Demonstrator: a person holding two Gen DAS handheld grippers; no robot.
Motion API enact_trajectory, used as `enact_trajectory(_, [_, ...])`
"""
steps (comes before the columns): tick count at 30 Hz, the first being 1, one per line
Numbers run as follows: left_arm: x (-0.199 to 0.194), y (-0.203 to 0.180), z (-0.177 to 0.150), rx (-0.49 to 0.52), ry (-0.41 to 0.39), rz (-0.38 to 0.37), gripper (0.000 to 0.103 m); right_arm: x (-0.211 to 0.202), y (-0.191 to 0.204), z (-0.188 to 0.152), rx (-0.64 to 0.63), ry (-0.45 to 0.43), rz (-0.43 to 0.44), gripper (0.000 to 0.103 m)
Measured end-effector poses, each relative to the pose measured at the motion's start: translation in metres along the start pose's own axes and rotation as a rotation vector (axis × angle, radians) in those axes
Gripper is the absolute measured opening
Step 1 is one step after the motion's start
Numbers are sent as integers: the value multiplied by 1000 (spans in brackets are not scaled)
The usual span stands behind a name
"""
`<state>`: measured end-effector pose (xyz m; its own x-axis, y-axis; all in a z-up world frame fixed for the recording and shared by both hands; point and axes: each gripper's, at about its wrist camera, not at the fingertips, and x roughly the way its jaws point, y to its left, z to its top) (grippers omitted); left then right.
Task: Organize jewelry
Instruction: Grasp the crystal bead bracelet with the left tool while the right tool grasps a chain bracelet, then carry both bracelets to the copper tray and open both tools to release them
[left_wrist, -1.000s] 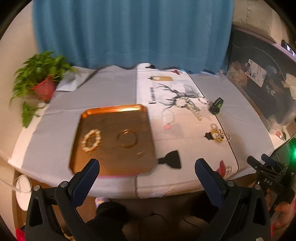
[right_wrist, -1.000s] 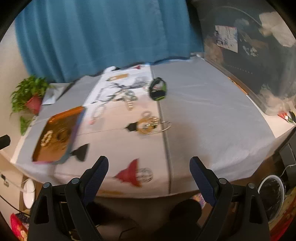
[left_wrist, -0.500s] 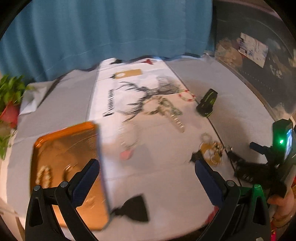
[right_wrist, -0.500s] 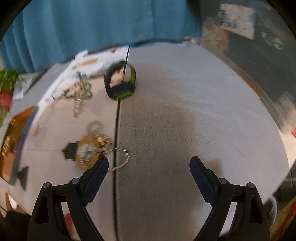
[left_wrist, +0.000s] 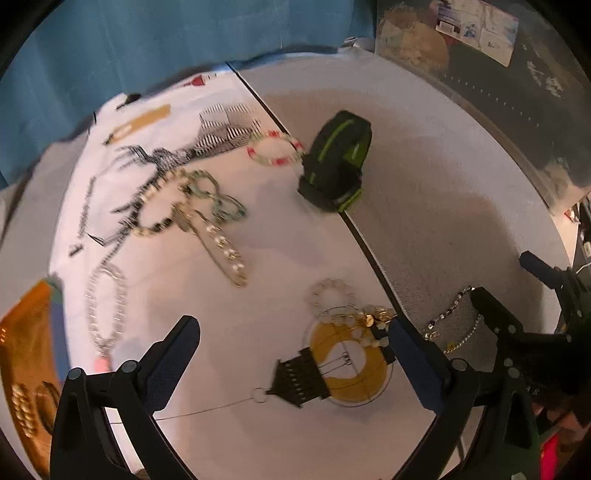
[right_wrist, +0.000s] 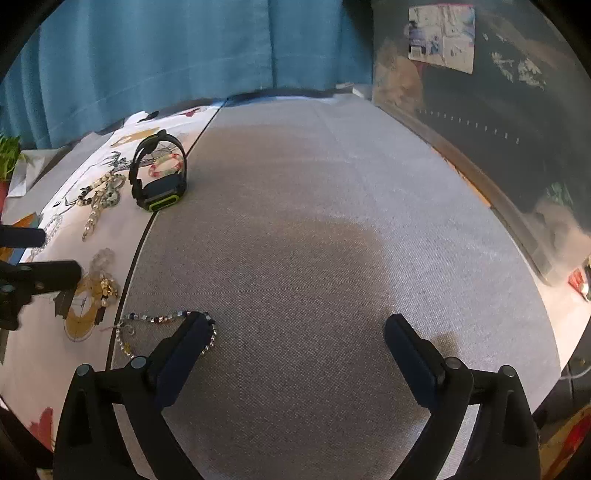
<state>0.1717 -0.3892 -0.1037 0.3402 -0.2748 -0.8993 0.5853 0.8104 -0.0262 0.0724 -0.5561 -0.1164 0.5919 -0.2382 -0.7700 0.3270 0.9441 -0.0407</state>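
Snag risk: right gripper (right_wrist: 295, 347), jaws wide and just opened further with nothing between them, has its left finger overlapping the beaded chain (right_wrist: 166, 325) at lower left, which may drag.

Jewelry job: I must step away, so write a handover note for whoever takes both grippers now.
Left gripper: open, empty, over the gold-beaded cluster.
Right gripper: just opening wider, empty; silver bead chain at its left finger.
Orange metal tray holds a pearl bracelet.
Left: black-and-green watch, red-and-white bead bracelet, tangled necklaces.
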Motion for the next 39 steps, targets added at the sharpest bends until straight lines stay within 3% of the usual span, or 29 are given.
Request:
enact_trajectory(2, [3,-2,-2,-21,7,-17,91,1,0,2,5,2,-4,95])
enact_trajectory(3, [7,-3,-3,-31,27,-43,79,1,0,3,5,8,-2,95])
enact_trajectory(5, [7,-12,-6,-6,-4,-53,68,0,2,4,-12,7,20,88])
enact_trajectory(6, [4,-18,-8,29,-20,-90,34,-3,5,3,-36,-4,41,82])
enact_trajectory(7, [4,-22,-7,49,-7,-138,7,-6,9,2,-63,-18,66,61])
enact_trajectory(8, [5,-23,-8,48,8,-151,7,-10,17,0,-107,-36,105,35])
enact_trajectory(10, [3,-23,-9,46,22,-135,7,-13,34,-1,-189,-44,147,5])
enact_trajectory(12, [-6,-17,-9,28,7,-143,6,-11,37,2,-190,-26,154,4])
enact_trajectory(14, [-24,-7,-8,21,-28,-131,6,-9,21,8,-64,14,195,3])
enact_trajectory(19, [-81,22,-8,2,-128,-104,6,-43,-7,26,77,-62,230,3])
enact_trajectory(26, [-143,57,-18,-44,-208,-72,6,-97,7,47,36,-142,188,3])
enact_trajectory(39, [-237,123,-113,-161,-293,75,6,-173,70,31,-45,-187,196,3])
